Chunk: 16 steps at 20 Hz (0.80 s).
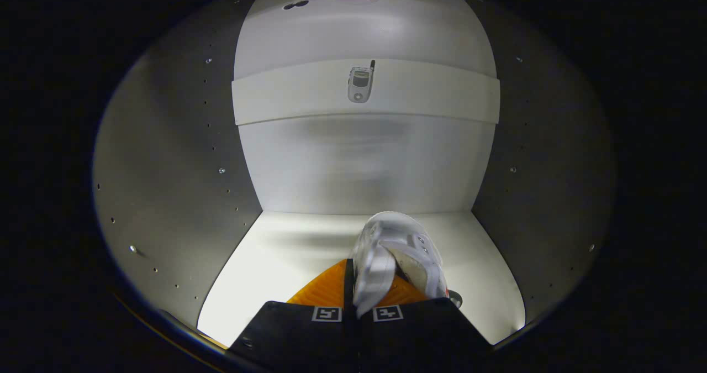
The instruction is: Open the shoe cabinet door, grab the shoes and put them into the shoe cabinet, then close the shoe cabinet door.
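White shoe [395, 257] pinched in closed gripper [357, 313], long axis pointing straight ahead, hanging just above cabinet floor [287, 262], back wall [359, 163] further beyond.

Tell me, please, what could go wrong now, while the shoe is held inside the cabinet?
1. The gripper pinches only a thin edge of the white shoe, which hangs tilted above the cabinet floor; it may slip or land on its side when released.
2. The shoe sits near the right wall; pushing deeper could knock it against that wall.
3. A phone lies on the shelf above; lifting the gripper carelessly might bump the shelf.
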Motion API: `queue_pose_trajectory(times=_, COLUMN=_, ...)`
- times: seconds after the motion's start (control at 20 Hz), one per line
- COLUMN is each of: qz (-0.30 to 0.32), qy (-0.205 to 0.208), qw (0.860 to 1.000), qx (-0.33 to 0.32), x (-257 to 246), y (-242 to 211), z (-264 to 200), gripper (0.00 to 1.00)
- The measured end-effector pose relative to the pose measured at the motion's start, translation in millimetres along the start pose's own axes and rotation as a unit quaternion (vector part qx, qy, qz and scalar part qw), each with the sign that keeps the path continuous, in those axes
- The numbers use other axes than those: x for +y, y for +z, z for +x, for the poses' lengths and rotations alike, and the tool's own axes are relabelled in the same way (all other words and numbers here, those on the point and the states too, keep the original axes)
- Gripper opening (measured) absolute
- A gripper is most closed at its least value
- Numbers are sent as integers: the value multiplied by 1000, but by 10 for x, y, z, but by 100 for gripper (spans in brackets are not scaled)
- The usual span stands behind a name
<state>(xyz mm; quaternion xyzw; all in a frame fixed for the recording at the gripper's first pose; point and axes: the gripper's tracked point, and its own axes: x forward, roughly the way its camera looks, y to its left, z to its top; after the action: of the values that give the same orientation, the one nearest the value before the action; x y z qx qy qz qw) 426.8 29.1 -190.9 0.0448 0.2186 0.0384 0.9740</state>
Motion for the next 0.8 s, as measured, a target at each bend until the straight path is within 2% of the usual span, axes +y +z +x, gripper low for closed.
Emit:
queue_pose_trajectory(times=0.15, qz=-19, qy=-5, qw=1000, qx=9, x=58, y=-65, z=2, gripper=6)
queue_pose_trajectory(times=0.35, qz=-11, qy=-8, qw=1000, qx=18, x=72, y=-107, z=-88, gripper=19)
queue_pose_trajectory(times=0.45, qz=1, qy=-1, qw=1000, qx=20, x=92, y=-105, z=-167, gripper=22)
queue_pose_trajectory(times=0.55, qz=14, qy=10, qw=1000, qx=18, x=137, y=-87, z=-306, gripper=41)
queue_pose_trajectory(times=0.6, qz=16, qy=13, qw=1000, qx=17, x=157, y=-78, z=-376, gripper=59)
queue_pose_trajectory(times=0.65, qz=17, qy=16, qw=1000, qx=15, x=169, y=-72, z=-466, gripper=65)
queue_pose_trajectory(times=0.7, qz=15, qy=18, qw=1000, qx=14, x=180, y=-72, z=-564, gripper=78)
queue_pose_trajectory(times=0.8, qz=16, qy=12, qw=1000, qx=1, x=138, y=-60, z=-761, gripper=87)
